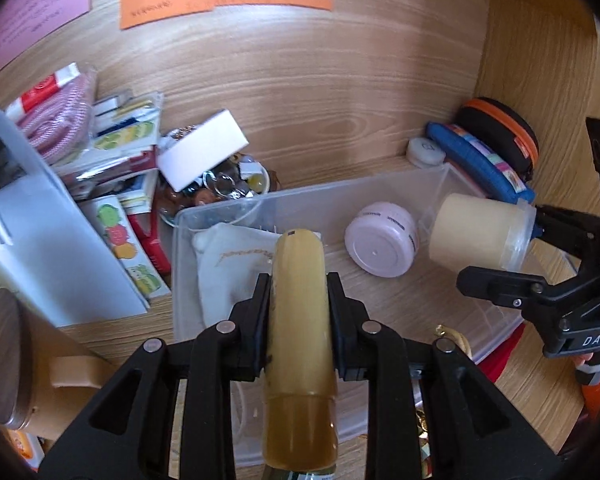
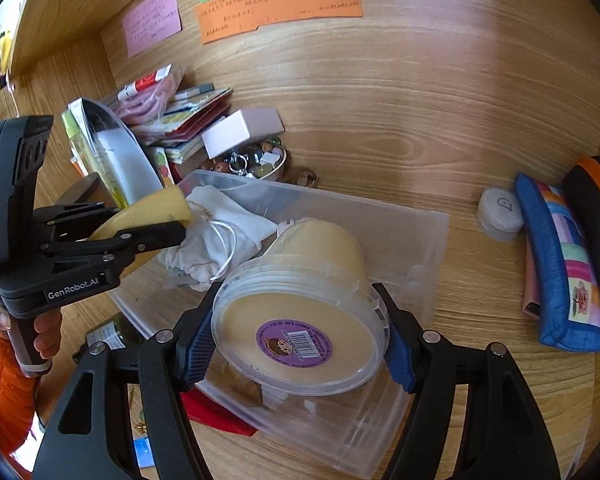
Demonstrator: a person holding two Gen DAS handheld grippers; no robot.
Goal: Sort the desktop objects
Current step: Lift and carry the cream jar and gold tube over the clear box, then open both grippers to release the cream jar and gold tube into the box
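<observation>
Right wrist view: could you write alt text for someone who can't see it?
A hand-held gripper clamps a clear tub of cream-coloured paste, tilted over a clear plastic bin holding a white drawstring pouch. At left, the other hand-held gripper holds a yellowish bottle. A blue pencil case lies on the wooden desk.

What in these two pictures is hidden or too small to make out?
- Notes on the orange paper: writing too small, both views.
- Pink jar: hidden in the right wrist view behind the tub held by the right gripper.
- Bottle in the left gripper: lower end cut off by the left wrist view's edge.
</observation>
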